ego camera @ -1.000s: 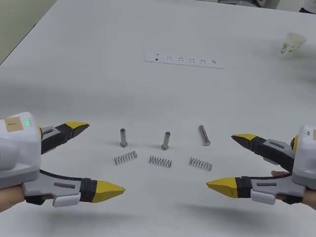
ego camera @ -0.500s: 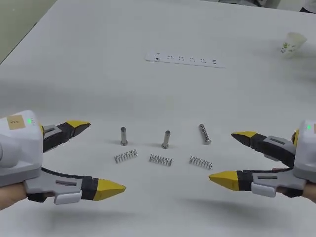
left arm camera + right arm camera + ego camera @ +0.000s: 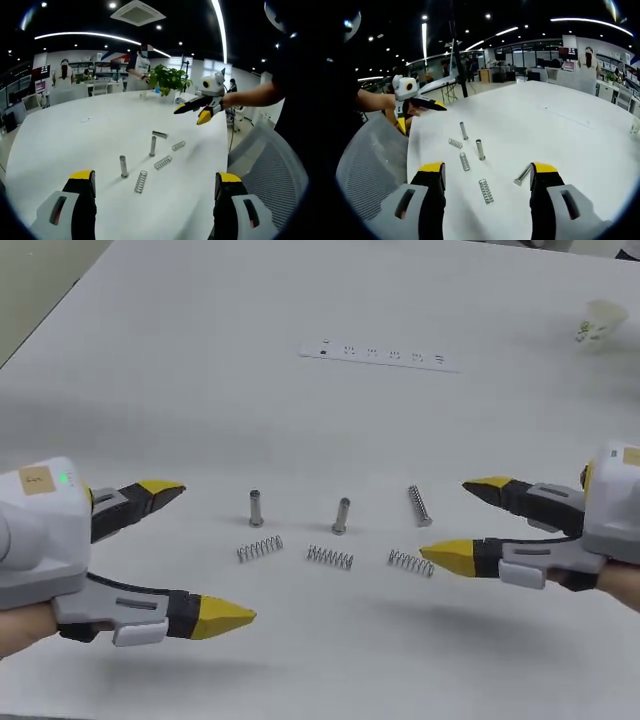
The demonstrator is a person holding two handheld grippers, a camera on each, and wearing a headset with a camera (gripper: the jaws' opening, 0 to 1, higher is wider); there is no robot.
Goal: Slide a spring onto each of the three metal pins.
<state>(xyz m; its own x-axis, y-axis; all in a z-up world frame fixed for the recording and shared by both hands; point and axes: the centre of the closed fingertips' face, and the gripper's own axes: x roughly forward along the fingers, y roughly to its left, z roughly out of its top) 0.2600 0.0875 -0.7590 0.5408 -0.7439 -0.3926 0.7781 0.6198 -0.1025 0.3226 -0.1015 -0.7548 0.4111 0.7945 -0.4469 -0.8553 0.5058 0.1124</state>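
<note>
The left gripper [image 3: 210, 551] is hovering well left of the middle pin [image 3: 342, 515], jaws gaping wide, holding nothing. The right gripper [image 3: 447, 520] is hovering to that pin's right, jaws likewise wide and empty, its lower tip just beside the right spring [image 3: 410, 561]; contact unclear. The middle pin and left pin [image 3: 256, 508] are standing upright; the right pin [image 3: 418, 505] is lying on its side. The left spring [image 3: 259, 548] and middle spring [image 3: 330, 558] are lying loose just in front of the middle pin.
</note>
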